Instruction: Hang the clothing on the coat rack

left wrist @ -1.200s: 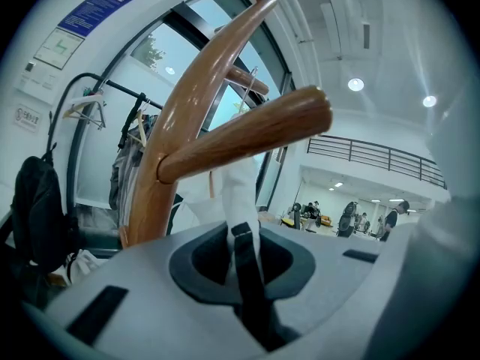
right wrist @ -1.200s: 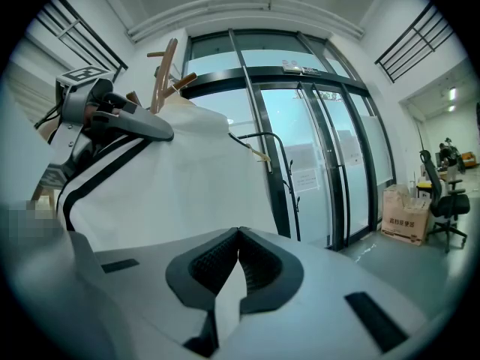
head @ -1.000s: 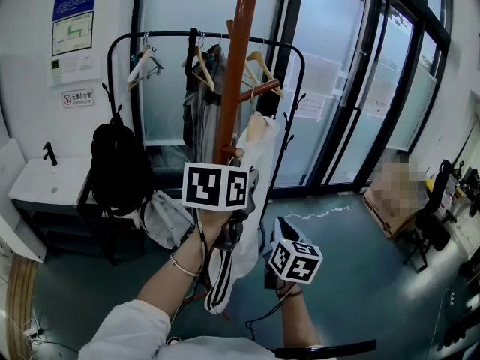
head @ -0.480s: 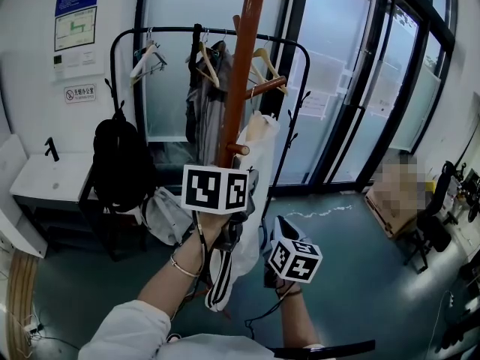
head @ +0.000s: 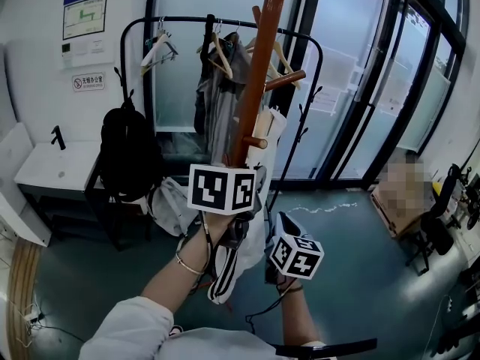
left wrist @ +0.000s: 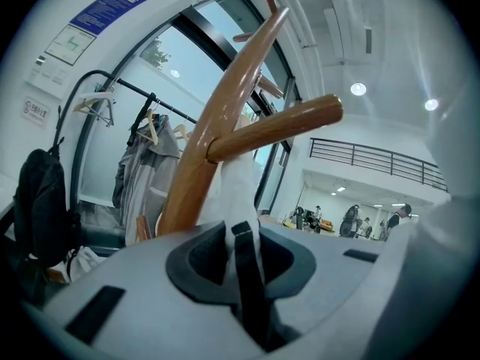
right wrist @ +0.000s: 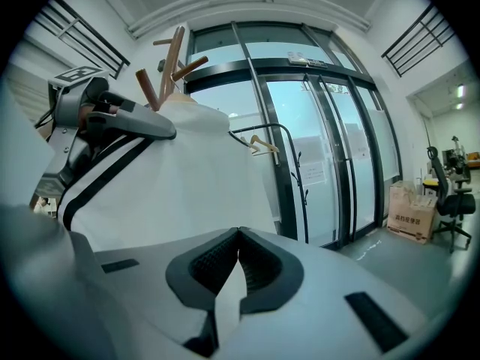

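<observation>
A brown wooden coat rack pole (head: 255, 88) rises in front of me, with a peg (left wrist: 277, 126) jutting right. A white garment with black stripes (head: 261, 137) drapes from the rack down to my hands. My left gripper (left wrist: 241, 235) is shut on a striped edge of it just below the peg. Its jaws have eased a little wider, and the fabric is still pinched. My right gripper (right wrist: 238, 257) is lower and to the right, shut on a fold of the white garment (right wrist: 195, 178). In the head view the marker cubes hide both sets of jaws.
Behind the pole stands a black clothes rail (head: 225, 25) with hangers and grey clothing (head: 221, 96). A black backpack (head: 129, 152) hangs at its left above a white table (head: 52, 167). Glass doors (head: 352, 88) fill the right, and an office chair (head: 454, 193) stands far right.
The head view has shifted, so the pole and rail now sit further right in the picture. Both grippers keep their hold on the garment and have hardly moved.
</observation>
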A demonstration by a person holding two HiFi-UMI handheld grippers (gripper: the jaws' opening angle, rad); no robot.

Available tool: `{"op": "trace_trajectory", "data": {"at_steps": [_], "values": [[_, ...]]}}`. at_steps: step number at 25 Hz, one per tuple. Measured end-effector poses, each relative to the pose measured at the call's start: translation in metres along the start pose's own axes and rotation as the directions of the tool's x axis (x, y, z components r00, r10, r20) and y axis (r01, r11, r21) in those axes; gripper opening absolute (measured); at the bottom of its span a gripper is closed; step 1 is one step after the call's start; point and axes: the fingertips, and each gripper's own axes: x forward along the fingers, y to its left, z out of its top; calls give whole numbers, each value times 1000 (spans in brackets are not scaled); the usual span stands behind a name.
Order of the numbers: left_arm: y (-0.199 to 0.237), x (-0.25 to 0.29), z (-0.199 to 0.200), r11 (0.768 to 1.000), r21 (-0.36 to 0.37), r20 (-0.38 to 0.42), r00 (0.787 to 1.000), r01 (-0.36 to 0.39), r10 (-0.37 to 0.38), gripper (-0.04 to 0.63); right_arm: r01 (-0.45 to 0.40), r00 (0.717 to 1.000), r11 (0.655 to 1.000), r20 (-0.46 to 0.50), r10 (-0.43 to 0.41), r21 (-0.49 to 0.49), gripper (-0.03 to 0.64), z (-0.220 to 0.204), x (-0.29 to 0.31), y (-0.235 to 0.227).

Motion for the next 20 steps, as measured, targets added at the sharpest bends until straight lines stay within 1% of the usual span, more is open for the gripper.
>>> {"op": "trace_trajectory", "data": {"at_steps": [3,7,15,20], "values": [[3,-2,1,1000,0,2,1000,10,-10,48,1,1000,1000,-6,-1,-1,23,-1,2,6],[3,-7,1,999,-2,6,999,45,-45,64,9,1000,1000,-14,-9,-4,23,-2,1,12],[-10,-14,2,989,71,25,991,128,-130,138,27,999,1000,-20,-28,-11,23,-3,0,22],[-13,-21,2,983,75,43,984,169,-172,159,49,999,999,-21,-49,-14,23,-4,-2,27]]}}
